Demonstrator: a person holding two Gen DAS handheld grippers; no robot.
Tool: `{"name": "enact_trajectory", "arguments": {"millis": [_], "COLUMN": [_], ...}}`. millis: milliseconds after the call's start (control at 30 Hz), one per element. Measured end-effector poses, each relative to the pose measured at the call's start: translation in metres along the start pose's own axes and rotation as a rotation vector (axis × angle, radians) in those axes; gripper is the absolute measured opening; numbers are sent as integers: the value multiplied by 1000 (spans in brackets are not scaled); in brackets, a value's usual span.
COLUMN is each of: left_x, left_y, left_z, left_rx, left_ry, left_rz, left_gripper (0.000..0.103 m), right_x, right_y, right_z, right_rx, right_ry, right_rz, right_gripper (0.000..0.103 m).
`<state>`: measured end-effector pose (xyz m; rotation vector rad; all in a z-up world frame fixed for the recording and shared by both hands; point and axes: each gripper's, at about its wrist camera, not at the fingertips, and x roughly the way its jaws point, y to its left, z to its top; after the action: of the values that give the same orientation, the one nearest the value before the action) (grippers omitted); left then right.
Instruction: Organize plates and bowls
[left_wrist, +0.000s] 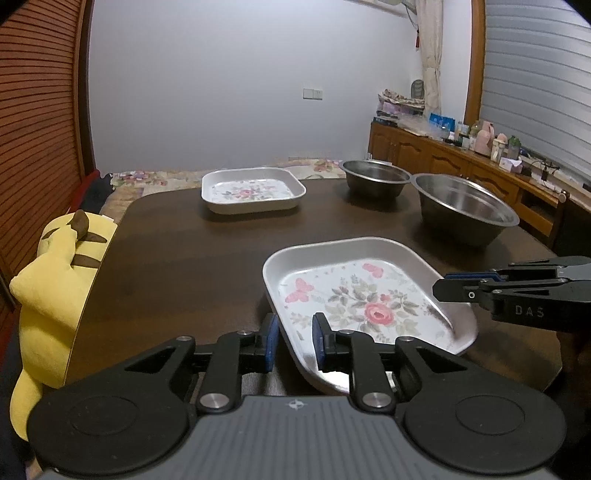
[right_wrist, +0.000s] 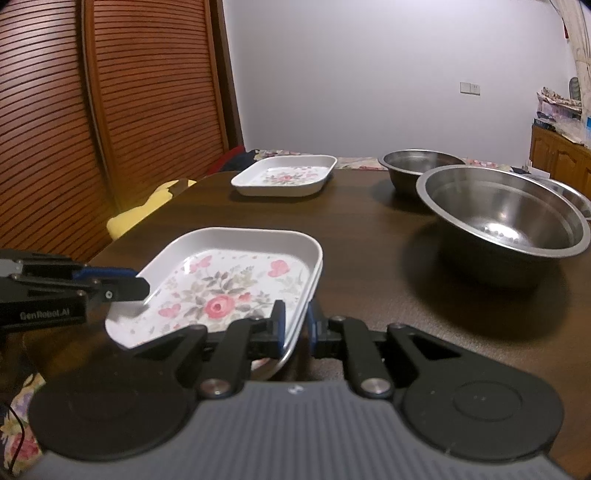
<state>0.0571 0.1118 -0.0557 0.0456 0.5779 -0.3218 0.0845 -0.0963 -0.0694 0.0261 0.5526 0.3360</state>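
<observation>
A white rectangular plate with a rose print (left_wrist: 354, 299) (right_wrist: 221, 291) sits near the front of the dark table. My left gripper (left_wrist: 293, 341) straddles its left rim, jaws a little apart around the rim. My right gripper (right_wrist: 295, 325) straddles its right rim the same way; in the left wrist view it shows at the plate's right edge (left_wrist: 454, 286). A second floral plate (left_wrist: 253, 190) (right_wrist: 284, 175) lies at the far side. Two steel bowls stand at the right, a smaller one (left_wrist: 375, 179) (right_wrist: 421, 168) and a larger one (left_wrist: 463, 208) (right_wrist: 502, 225).
The dark wooden table (left_wrist: 177, 258) (right_wrist: 369, 236) has a yellow plush toy (left_wrist: 55, 295) at its left edge. A slatted wooden door (right_wrist: 110, 110) is at left. A wooden sideboard (left_wrist: 443, 155) with clutter runs along the right wall. A third bowl's rim (right_wrist: 576, 195) peeks behind the large bowl.
</observation>
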Motion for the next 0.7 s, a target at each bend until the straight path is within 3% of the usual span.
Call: {"name": "enact_trajectory", "arguments": {"millis": [700], "left_x": [-10], "left_y": [6], "left_z": [54], "left_rx": [19], "left_ry": [-70], "left_rz": [-1], "left_gripper": [25], "right_x": [-19], "right_y": [-1], "right_z": [38], "right_rx": [-30], "right_ry": [-72], "right_rz": [16], "right_gripper": [14]}}
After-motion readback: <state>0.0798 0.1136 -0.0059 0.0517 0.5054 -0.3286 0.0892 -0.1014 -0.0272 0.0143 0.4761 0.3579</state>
